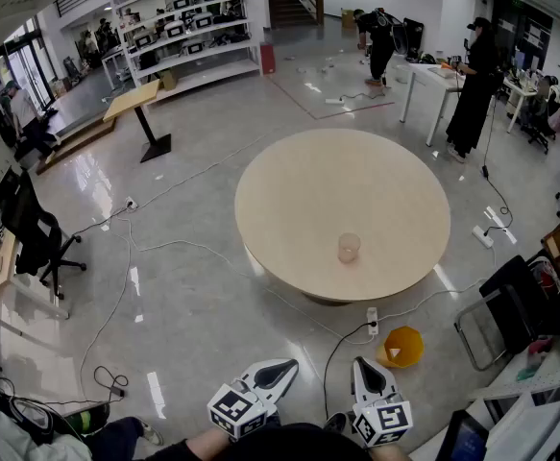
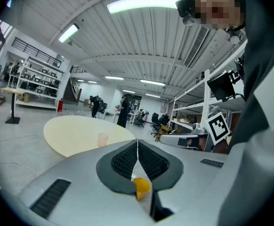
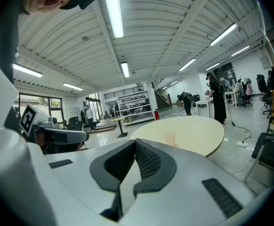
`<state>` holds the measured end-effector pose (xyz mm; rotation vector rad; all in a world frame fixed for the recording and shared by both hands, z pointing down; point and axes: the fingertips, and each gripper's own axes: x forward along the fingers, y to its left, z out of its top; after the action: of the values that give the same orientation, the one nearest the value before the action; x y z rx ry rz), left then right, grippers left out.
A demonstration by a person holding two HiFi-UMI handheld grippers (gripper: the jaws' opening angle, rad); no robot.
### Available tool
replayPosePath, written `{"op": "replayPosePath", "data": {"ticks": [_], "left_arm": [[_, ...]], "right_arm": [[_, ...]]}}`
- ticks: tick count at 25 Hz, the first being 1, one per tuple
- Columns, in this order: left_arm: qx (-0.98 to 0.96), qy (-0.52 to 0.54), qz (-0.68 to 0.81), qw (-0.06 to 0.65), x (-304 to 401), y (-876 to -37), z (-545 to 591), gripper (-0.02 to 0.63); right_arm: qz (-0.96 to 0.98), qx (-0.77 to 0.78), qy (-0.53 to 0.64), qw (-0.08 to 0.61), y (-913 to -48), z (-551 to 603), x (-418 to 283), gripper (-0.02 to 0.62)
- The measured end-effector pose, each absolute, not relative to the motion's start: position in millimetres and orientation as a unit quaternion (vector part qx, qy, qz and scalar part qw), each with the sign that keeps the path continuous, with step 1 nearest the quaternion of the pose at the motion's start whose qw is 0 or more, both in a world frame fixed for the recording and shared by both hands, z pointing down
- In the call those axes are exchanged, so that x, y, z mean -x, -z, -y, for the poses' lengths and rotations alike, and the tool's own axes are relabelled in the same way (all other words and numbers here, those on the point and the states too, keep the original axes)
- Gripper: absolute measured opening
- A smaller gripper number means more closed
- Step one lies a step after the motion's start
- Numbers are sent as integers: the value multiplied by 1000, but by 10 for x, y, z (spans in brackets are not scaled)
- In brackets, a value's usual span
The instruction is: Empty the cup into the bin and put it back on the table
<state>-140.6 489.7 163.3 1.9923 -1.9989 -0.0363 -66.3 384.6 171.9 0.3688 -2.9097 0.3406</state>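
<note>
A clear plastic cup (image 1: 349, 248) stands upright near the front edge of the round beige table (image 1: 289, 200). A yellow bin (image 1: 401, 346) sits on the floor below the table's near right side. Both grippers hang close to my body, well short of the table. My left gripper (image 1: 281, 370) is shut with nothing in it; my right gripper (image 1: 368, 370) is shut and empty too. In the left gripper view the cup (image 2: 102, 139) shows on the table beyond the shut gripper (image 2: 137, 143), and the bin (image 2: 142, 187) peeks out beneath. The right gripper view shows the cup (image 3: 169, 138) beyond its shut gripper (image 3: 135, 143).
Cables and a power strip (image 1: 373, 321) lie on the floor between me and the table. A folding chair (image 1: 505, 310) stands at the right, an office chair (image 1: 39, 243) at the left. Two people (image 1: 476, 75) stand at desks beyond the table. Shelving (image 1: 193, 22) lines the far wall.
</note>
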Motion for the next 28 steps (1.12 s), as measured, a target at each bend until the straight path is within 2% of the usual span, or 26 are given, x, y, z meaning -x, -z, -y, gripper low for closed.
{"op": "replayPosePath", "data": {"ticks": [21,22,23,24,25,28], "left_arm": [[-675,14,726,131,957,-1535,-4531,28],[-671,13,730,128,922,-1532,-4497,45],[-668,11,733,127,881,-1538,-4458,98],[-665,9,736,127,837,-1552,-4412,152],[-663,7,737,128,794,-1570,-4363,177],[-662,7,738,131,668,-1601,-4243,198]], "right_arm": [[981,-133,-123,74,-1677,-3377,115,20],[981,-130,-123,74,-1683,-3348,73,21],[981,-127,-123,75,-1694,-3319,29,31],[982,-124,-123,76,-1707,-3287,-13,64],[982,-120,-122,76,-1723,-3252,-49,113],[983,-115,-123,76,-1765,-3149,-146,163]]}}
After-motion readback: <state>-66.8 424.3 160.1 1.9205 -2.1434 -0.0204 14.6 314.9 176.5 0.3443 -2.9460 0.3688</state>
